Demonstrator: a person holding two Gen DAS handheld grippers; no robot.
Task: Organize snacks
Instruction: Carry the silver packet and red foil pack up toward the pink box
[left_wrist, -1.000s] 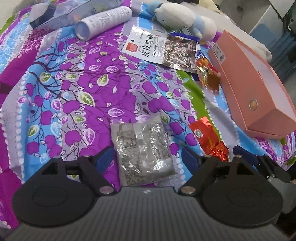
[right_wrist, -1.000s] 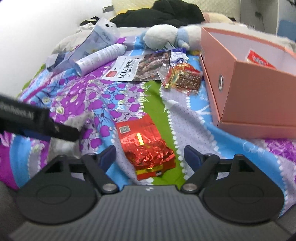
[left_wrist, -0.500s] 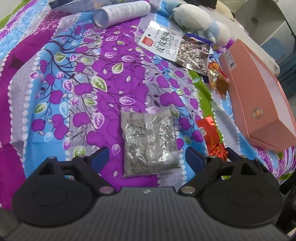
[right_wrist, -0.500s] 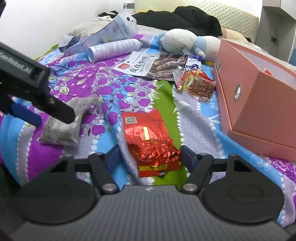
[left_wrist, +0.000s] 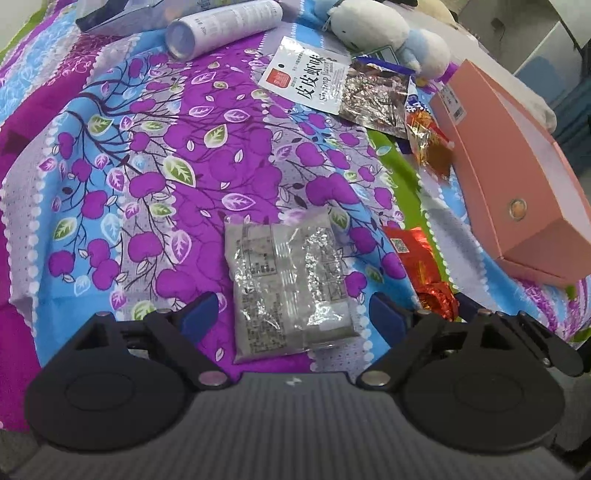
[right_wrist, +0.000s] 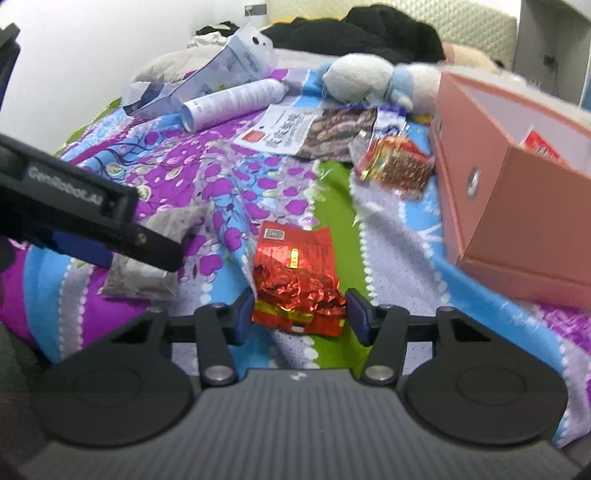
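Snacks: loose packets lie scattered on a floral bedspread (left_wrist: 155, 155), all outside the pink box (right_wrist: 517, 206) that stands open at the right edge of the bed.
Red foil packet (right_wrist: 295, 280): lies flat a short way left of the pink box's near corner; long axis runs away from the right gripper, crumpled end nearest it.
Right gripper (right_wrist: 300, 314): jaws have just been closing and now flank the crumpled near end of the red foil packet, the blue pads (right_wrist: 243, 314) at its edges; whether they already press on the foil cannot be told.
Silver packet (left_wrist: 291, 284): lies further left of the pink box, beyond the red foil packet; long axis points away from the left gripper.
Left gripper (left_wrist: 291, 317): jaws stand wide, well clear of both long edges of the silver packet, holding nothing.
Deciding relation: each packet lies straight ahead of one gripper, lengthwise to it; the right hand is nearer the pink box, so its packet probably goes in first.
Pink box interior: one red-and-white packet (right_wrist: 543, 146) shows inside.
Remaining snacks: a white shrimp-snack bag (left_wrist: 314, 81) and a small orange packet (right_wrist: 397, 166) lie by the far end of the pink box.
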